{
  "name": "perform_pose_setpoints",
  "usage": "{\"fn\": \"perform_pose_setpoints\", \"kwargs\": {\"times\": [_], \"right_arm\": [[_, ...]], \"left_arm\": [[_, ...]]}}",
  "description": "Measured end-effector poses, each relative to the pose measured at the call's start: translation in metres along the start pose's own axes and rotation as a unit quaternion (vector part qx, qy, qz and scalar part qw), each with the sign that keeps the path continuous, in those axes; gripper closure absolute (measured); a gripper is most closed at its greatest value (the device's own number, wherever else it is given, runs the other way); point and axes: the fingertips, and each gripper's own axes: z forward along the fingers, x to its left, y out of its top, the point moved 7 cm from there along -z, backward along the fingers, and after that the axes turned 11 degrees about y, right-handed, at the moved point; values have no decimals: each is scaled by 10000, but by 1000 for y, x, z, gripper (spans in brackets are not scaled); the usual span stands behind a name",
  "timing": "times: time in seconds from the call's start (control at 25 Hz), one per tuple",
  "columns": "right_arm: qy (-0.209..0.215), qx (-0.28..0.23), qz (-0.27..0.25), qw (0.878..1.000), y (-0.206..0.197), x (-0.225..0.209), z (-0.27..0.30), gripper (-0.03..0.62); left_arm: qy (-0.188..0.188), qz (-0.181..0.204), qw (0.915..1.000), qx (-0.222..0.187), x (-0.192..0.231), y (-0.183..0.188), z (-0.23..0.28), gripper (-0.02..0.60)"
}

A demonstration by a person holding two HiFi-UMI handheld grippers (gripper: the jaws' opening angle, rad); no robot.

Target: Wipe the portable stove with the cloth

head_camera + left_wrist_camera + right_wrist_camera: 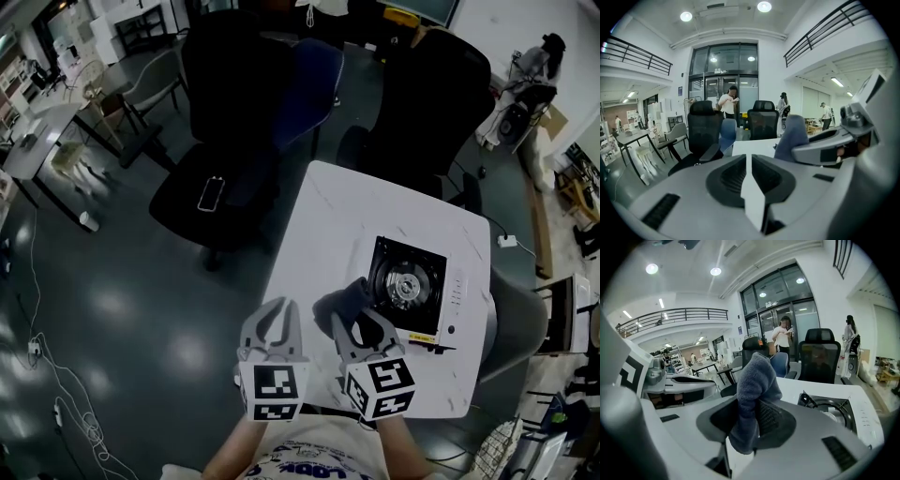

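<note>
A white portable stove (441,298) with a black burner top (407,284) lies on the small white table (328,234); the right gripper view shows the stove (855,417) at lower right. My right gripper (361,323) is shut on a dark grey-blue cloth (345,302), which bunches up between its jaws (756,380), just left of the stove. My left gripper (274,328) hovers at the table's near left edge, shut with nothing in it. In the left gripper view the cloth (791,136) rises beside the right gripper's body.
Two black office chairs (225,122) (427,103) stand beyond the table, one with a phone (211,193) on its seat. A white cable and plug (507,241) lie at the right. People stand far off near the glass doors (783,336).
</note>
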Motion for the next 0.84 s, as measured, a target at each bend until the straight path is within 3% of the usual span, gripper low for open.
{"fn": "perform_pose_setpoints", "kwargs": {"times": [0.84], "right_arm": [[-75, -163, 163, 9997, 6, 6, -15, 485]], "left_arm": [[-107, 80, 9998, -140, -7, 9, -9, 537]]}}
